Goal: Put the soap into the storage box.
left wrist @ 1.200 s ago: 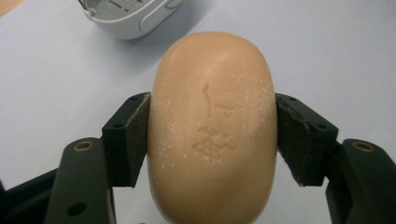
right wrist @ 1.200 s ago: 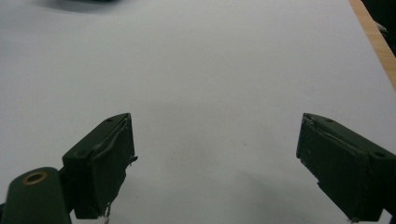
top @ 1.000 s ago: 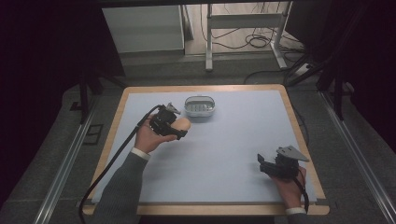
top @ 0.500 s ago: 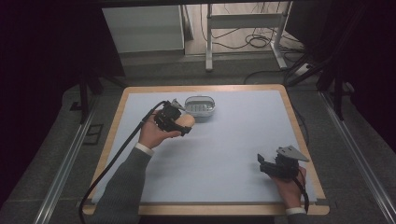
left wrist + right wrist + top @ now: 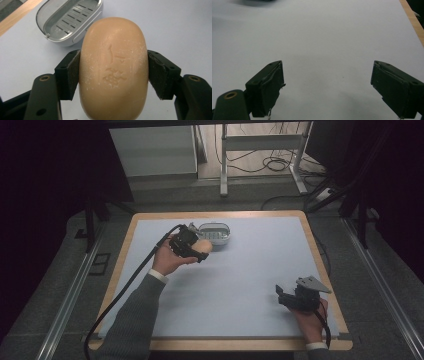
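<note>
While the soap (image 5: 113, 67) hangs pinched by its sides in the left gripper (image 5: 113, 75), just short of the soap dish (image 5: 67, 20), its smooth rounded flanks could squirt free and miss the slotted tray; the right gripper (image 5: 327, 82) rests on the table (image 5: 250, 285), jaws spread, empty

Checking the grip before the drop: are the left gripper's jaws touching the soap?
Touching. In the left gripper view both jaws press flush against the soap's sides, no gap.
</note>
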`<action>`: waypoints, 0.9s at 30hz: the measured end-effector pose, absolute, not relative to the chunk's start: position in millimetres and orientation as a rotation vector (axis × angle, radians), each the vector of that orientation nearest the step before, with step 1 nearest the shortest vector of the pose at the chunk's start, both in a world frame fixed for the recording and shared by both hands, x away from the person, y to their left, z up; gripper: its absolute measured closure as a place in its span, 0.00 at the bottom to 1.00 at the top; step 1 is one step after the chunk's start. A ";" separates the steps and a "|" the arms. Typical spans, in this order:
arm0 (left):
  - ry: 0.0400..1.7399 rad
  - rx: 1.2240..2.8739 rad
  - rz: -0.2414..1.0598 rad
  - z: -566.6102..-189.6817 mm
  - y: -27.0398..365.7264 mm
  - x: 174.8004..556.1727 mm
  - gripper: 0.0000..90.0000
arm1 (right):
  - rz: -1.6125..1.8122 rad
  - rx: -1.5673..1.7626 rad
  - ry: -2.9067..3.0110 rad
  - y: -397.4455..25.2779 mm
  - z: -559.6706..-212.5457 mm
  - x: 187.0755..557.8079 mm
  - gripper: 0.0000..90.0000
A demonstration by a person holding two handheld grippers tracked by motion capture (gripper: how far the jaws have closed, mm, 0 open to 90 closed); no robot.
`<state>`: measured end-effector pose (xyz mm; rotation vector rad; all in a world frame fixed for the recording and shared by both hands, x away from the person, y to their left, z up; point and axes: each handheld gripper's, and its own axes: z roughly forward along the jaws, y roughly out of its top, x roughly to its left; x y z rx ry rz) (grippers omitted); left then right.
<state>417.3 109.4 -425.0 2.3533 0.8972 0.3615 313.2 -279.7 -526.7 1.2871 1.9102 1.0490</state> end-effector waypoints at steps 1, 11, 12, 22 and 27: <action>0.892 2.356 0.356 -424.1 108.8 418.3 0.36 | 1.048 1.287 1.911 -279.7 -526.7 313.3 0.13; 0.882 2.376 0.374 -421.0 103.3 426.0 0.36 | 1.049 1.287 1.909 -279.7 -526.7 313.2 0.13; 0.878 2.373 0.359 -421.4 101.8 428.2 0.36 | 1.047 1.286 1.911 -279.6 -526.7 313.3 0.13; 0.873 2.376 0.354 -421.7 96.8 436.7 0.36 | 1.050 1.288 1.910 -279.9 -526.7 313.3 0.13; 0.879 2.370 0.328 -422.6 97.6 441.7 0.36 | 1.048 1.287 1.913 -279.7 -526.7 313.4 0.13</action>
